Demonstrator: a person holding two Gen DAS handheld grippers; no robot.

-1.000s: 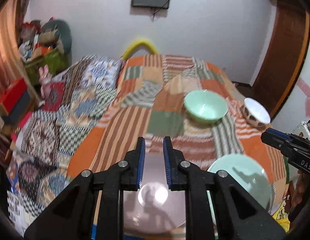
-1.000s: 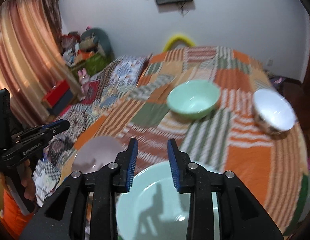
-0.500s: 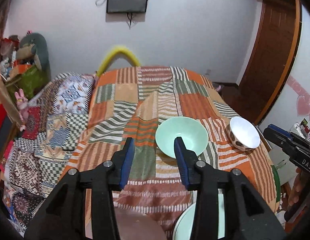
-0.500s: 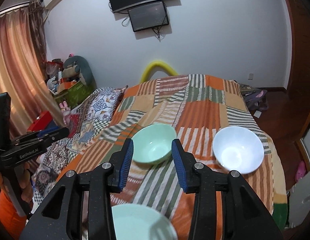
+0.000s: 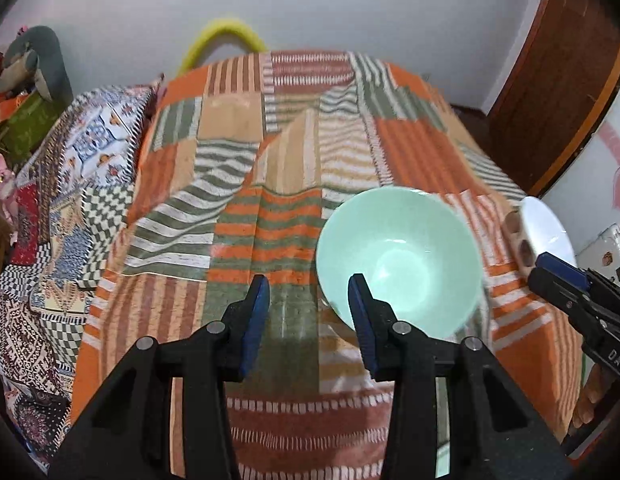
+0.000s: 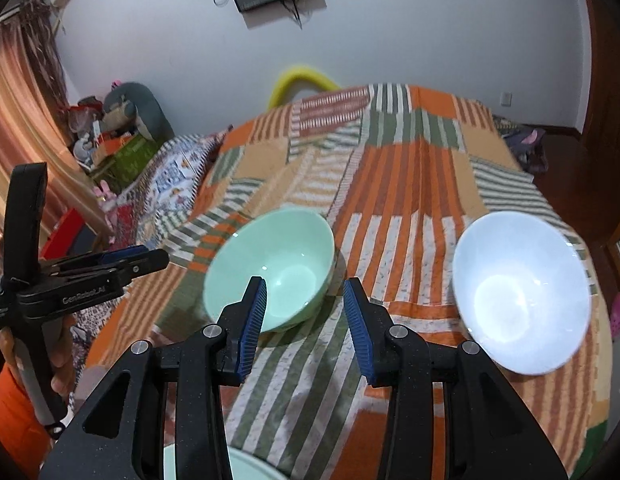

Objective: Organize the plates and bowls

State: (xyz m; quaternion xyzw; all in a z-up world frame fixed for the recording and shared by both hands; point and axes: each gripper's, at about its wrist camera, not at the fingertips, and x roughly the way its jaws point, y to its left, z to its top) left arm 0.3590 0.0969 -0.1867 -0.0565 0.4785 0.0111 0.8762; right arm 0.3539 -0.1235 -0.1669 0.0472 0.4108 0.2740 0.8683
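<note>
While both jaws stand parted and empty, green bowl (image 6: 271,268) upright, white bowl (image 6: 522,296) tilted toward the camera.

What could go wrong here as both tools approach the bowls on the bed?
1. The green bowl and white bowl sit on a soft, wrinkled patchwork blanket, so a nudge on a rim may tip one.
2. The white bowl lies near the bed's edge and could slide off.
3. The left tool and right tool, both open and empty, both face the green bowl and might collide.
</note>
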